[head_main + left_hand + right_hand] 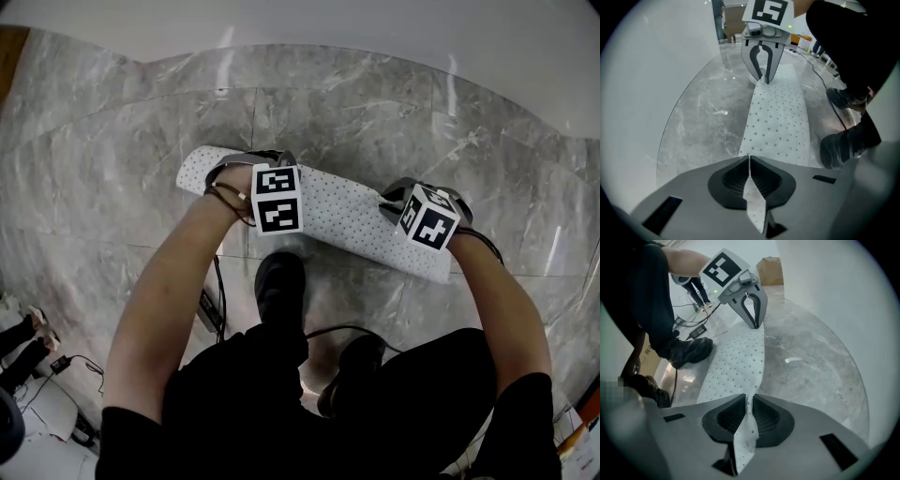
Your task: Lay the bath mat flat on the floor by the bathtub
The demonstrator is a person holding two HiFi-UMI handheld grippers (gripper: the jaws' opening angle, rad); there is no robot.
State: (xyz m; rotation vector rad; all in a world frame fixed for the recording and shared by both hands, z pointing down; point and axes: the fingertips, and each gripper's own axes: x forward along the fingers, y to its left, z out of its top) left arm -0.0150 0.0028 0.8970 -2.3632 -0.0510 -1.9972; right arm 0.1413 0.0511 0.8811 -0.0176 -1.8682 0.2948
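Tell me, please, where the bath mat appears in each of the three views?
Head view: bath mat stretches across the middle, slanting down to the right.
Left gripper view: runs up the centre to the right gripper.
Right gripper view: runs up left of centre to the left gripper.
Shared landmark: the white bathtub.

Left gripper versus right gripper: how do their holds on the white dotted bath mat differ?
The left gripper pinches the white dotted bath mat toward its left end; the right gripper pinches toward its right end. The left gripper's marker cube sits square in the head view; the right gripper's marker cube is tilted. Both are shut on the mat's edge.
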